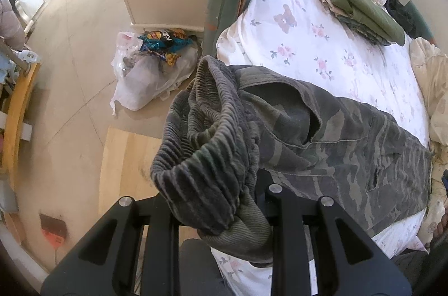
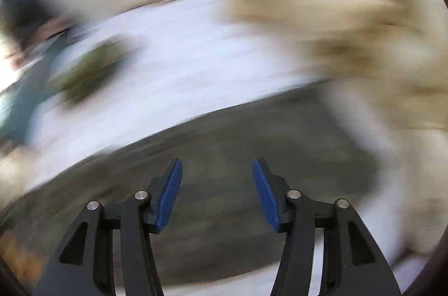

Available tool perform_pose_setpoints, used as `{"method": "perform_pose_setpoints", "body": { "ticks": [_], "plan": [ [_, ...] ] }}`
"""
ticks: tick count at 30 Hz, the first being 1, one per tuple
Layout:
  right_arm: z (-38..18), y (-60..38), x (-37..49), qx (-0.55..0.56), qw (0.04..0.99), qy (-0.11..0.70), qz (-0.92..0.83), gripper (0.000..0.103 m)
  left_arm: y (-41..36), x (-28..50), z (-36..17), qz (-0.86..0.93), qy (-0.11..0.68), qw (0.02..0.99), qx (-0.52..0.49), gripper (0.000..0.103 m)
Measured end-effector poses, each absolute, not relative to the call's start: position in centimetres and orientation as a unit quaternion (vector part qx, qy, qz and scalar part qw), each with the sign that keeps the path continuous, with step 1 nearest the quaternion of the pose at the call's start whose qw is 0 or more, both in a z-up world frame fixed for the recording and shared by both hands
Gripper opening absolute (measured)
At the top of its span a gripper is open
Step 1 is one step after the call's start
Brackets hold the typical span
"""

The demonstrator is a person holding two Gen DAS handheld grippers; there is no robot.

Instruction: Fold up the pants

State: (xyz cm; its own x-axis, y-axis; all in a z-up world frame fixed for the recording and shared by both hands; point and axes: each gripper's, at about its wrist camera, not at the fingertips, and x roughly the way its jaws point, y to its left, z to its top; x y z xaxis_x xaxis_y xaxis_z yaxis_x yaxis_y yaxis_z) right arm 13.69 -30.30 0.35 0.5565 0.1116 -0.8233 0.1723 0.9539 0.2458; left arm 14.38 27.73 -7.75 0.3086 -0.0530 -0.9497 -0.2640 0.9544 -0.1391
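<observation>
Left wrist view: left claw (image 1: 224,215) is pinching the ribbed elastic waistband of the camo pants (image 1: 336,145), fingertips buried in the bunched fabric, waistband lifted and hanging over the bed edge. Pants' long axis runs from the claw away to the right across the bed (image 1: 308,44), legs lying flat on the floral sheet toward the cream duvet (image 1: 431,89). So the waist end is at the left claw, and the far leg end is closer to the right side. Further up the bed a pile of folded clothes (image 1: 361,7), olive piece on top, well apart from the pants. On the floor beside the bed, a plastic bag (image 1: 151,77) holding trash, with snack wrappers at its top. Right wrist view: heavy motion blur; right claw (image 2: 217,192) is spread wide, blue pads (image 2: 170,192) apart, nothing between them. Grey-dark smear just ahead and under it is probably the pants, white sheet beyond; can't confirm contact. Judgement: next move likely needs the right claw on the leg end.
</observation>
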Motion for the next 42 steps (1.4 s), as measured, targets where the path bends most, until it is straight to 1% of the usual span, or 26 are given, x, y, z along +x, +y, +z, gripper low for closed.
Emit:
{"method": "perform_pose_setpoints", "body": {
  "ticks": [2,3,5,9,13,15,17,18,19,20,21,23,25,28,29,30,31,34,35,37,41,42],
  "plan": [
    [-0.7,-22.4,13.9,0.149,0.855,0.489,0.089,0.039,27.4,14.5,-7.7,0.068,0.583,0.799,-0.130,0.021],
    [-1.7,-18.6,13.9,0.153,0.841,0.502,0.133,0.032,27.3,14.5,-7.6,0.067,0.582,0.801,-0.126,0.021],
    [-3.9,-12.1,13.5,0.164,0.810,0.528,0.198,0.022,26.8,14.5,-7.4,0.062,0.578,0.806,-0.115,0.021],
    [-9.9,-0.4,13.6,0.160,0.753,0.578,0.270,0.018,26.1,14.4,-6.4,0.038,0.558,0.823,-0.101,0.020],
    [-14.4,4.6,12.8,0.164,0.730,0.599,0.285,0.015,24.9,14.6,-6.2,0.012,0.555,0.827,-0.082,0.020],
    [-17.1,6.3,12.7,0.151,0.725,0.618,0.266,0.014,23.9,14.6,-6.3,-0.019,0.561,0.823,-0.080,0.020],
    [-18.0,6.3,12.8,0.159,0.721,0.623,0.259,0.007,22.4,14.6,-5.9,-0.031,0.552,0.832,-0.041,0.020],
    [-18.1,5.9,13.1,0.165,0.712,0.633,0.257,0.003,22.0,14.6,-5.6,-0.036,0.547,0.835,-0.039,0.020],
    [-18.0,5.7,13.2,0.167,0.707,0.638,0.257,0.003,21.8,14.6,-5.3,-0.044,0.541,0.839,-0.043,0.020],
    [-17.5,5.6,13.3,0.162,0.704,0.640,0.260,0.005,21.6,14.5,-5.1,-0.049,0.538,0.840,-0.044,0.020],
    [-16.3,5.3,13.5,0.159,0.711,0.630,0.267,0.012,21.4,14.5,-4.9,-0.052,0.535,0.842,-0.039,0.020],
    [-13.6,4.5,14.4,0.168,0.736,0.596,0.273,0.012,20.9,14.4,-4.8,-0.053,0.533,0.844,-0.022,0.020],
    [-12.1,4.3,16.0,0.173,0.754,0.577,0.263,0.012,20.5,14.3,-4.5,-0.061,0.528,0.847,-0.019,0.020],
    [-13.3,5.1,18.1,0.173,0.741,0.597,0.253,0.012,20.1,14.3,-4.3,-0.070,0.522,0.850,-0.015,0.020],
    [-14.7,6.0,18.7,0.161,0.730,0.616,0.247,0.012,19.9,14.4,-4.2,-0.072,0.521,0.850,-0.011,0.020],
    [-16.5,6.9,19.0,0.142,0.717,0.641,0.234,0.011,19.8,14.4,-4.2,-0.078,0.519,0.851,-0.010,0.020],
    [-17.6,7.4,19.0,0.133,0.713,0.650,0.226,0.001,19.6,14.5,-4.1,-0.083,0.518,0.851,-0.011,0.020],
    [-17.7,7.7,18.7,0.118,0.727,0.637,0.227,0.000,19.2,14.5,-4.0,-0.090,0.514,0.853,-0.001,0.020],
    [-17.4,7.2,18.5,0.132,0.722,0.638,0.232,0.002,18.9,14.5,-3.9,-0.092,0.511,0.854,0.004,0.020],
    [-15.5,5.6,17.8,0.133,0.732,0.621,0.248,0.010,18.3,14.3,-3.5,-0.095,0.503,0.859,0.017,0.020],
    [-11.1,-0.7,14.7,0.146,0.754,0.583,0.265,0.011,16.0,13.7,-2.8,-0.100,0.484,0.867,0.056,0.020],
    [-10.0,-2.8,13.5,0.139,0.763,0.575,0.261,0.023,15.2,13.6,-2.5,-0.095,0.482,0.868,0.064,0.020]
  ]
}}
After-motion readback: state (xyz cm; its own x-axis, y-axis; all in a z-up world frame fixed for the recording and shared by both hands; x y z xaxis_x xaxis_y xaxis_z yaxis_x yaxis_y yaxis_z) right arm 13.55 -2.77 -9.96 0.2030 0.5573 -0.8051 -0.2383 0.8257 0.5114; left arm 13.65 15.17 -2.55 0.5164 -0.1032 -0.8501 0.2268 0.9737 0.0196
